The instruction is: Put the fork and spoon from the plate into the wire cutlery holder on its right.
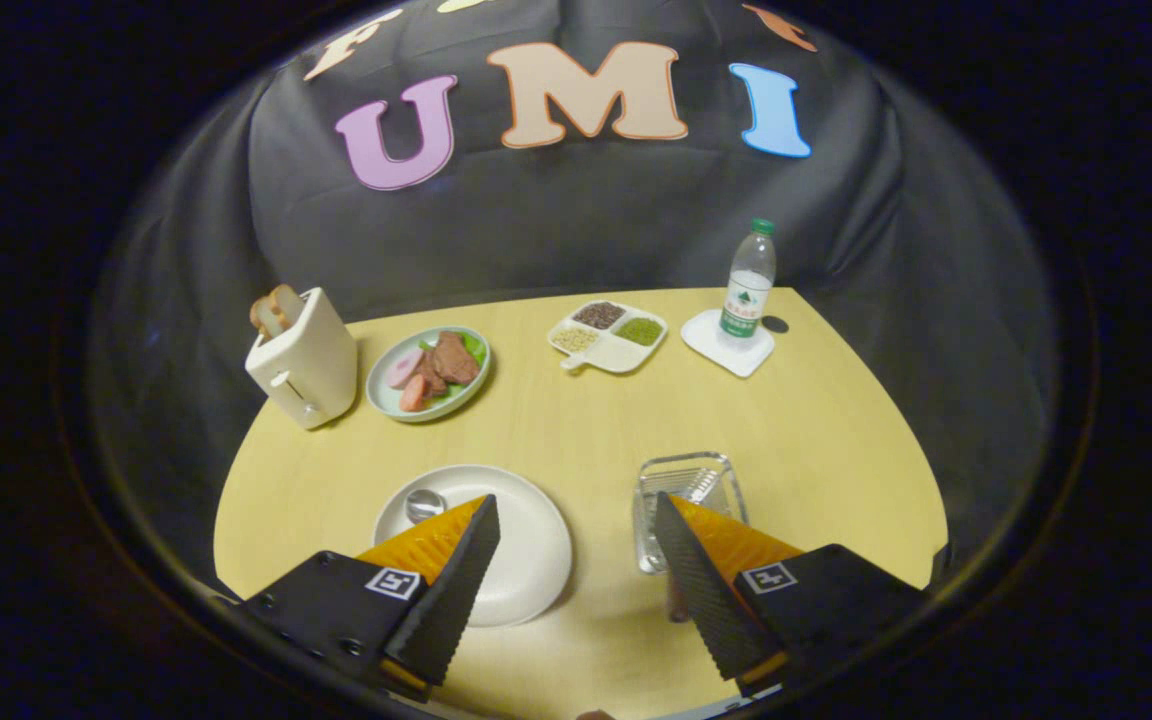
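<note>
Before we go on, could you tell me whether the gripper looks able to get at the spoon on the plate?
Probably yes: the gripper is open, and the spoon lies uncovered on the plate beside its left finger.

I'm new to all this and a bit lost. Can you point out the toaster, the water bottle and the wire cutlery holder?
toaster [304, 362]: gripper view, on its pale front face.
water bottle [747, 290]: gripper view, on its label.
wire cutlery holder [684, 480]: gripper view, on its far rim, just beyond the open gripper [576, 525].
</note>
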{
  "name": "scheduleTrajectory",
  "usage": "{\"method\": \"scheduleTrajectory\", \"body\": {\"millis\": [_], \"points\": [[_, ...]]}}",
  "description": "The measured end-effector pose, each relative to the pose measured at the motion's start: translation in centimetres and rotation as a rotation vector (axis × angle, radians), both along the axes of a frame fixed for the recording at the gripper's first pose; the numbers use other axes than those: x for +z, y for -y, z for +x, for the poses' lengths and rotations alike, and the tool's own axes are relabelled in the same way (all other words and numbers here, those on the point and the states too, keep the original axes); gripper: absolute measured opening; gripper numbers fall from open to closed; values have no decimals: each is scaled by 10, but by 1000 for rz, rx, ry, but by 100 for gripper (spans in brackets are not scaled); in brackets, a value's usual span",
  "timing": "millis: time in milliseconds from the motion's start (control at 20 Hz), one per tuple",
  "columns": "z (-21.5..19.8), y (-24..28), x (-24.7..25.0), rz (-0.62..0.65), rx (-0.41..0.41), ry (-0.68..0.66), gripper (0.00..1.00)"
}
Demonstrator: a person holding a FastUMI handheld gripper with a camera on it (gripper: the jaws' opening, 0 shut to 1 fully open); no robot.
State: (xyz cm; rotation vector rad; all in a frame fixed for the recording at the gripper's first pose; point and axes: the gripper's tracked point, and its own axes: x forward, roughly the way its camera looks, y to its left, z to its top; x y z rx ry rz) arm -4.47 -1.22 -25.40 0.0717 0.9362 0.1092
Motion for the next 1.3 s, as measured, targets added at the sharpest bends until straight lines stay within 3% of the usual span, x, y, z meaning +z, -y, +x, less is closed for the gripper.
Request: {"method": "scheduleTrajectory", "body": {"millis": [200, 500, 900, 1050, 1300], "points": [[-9, -47, -20, 31, 60, 38, 99], [-40, -104, -63, 45, 163, -37, 100], [-69, -129, -108, -24, 276, -143, 99], [-78, -131, -123, -58, 305, -181, 91], [-92, -130, -138, -74, 304, -262, 40]]}}
